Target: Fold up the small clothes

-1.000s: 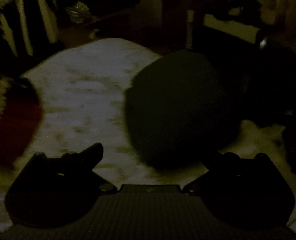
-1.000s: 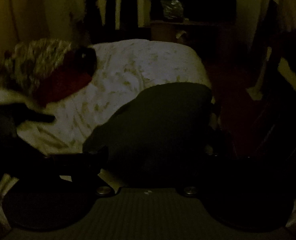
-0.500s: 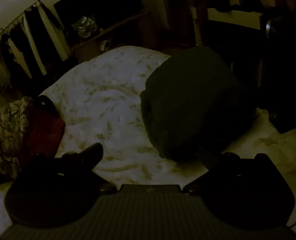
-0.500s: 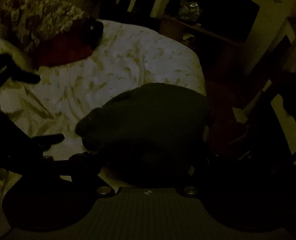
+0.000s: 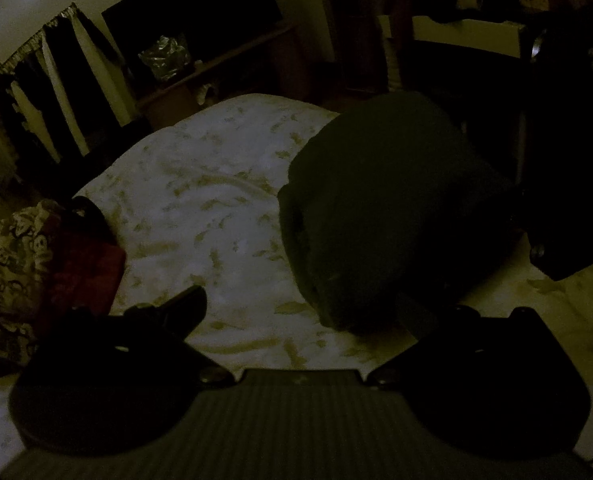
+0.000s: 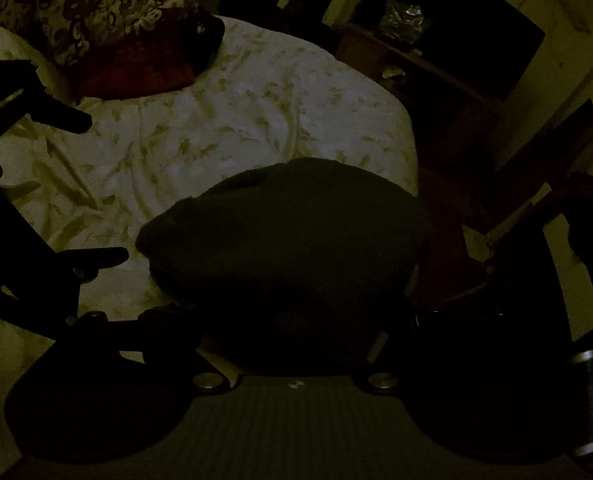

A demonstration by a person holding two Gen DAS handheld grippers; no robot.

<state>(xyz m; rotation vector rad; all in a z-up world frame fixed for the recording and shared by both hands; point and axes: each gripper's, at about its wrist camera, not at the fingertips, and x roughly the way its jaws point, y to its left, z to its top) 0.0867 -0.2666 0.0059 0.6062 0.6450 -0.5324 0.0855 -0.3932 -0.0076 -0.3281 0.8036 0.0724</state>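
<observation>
Dark garment point(image 5: 392, 216) folded on bed sheet point(image 5: 200, 200); L claw point(image 6: 96, 188) spread.

The room is dim. A bed with a white leaf-patterned sheet point(image 5: 200, 200) fills it. Behind stands a dark wooden shelf point(image 5: 216, 60).
</observation>
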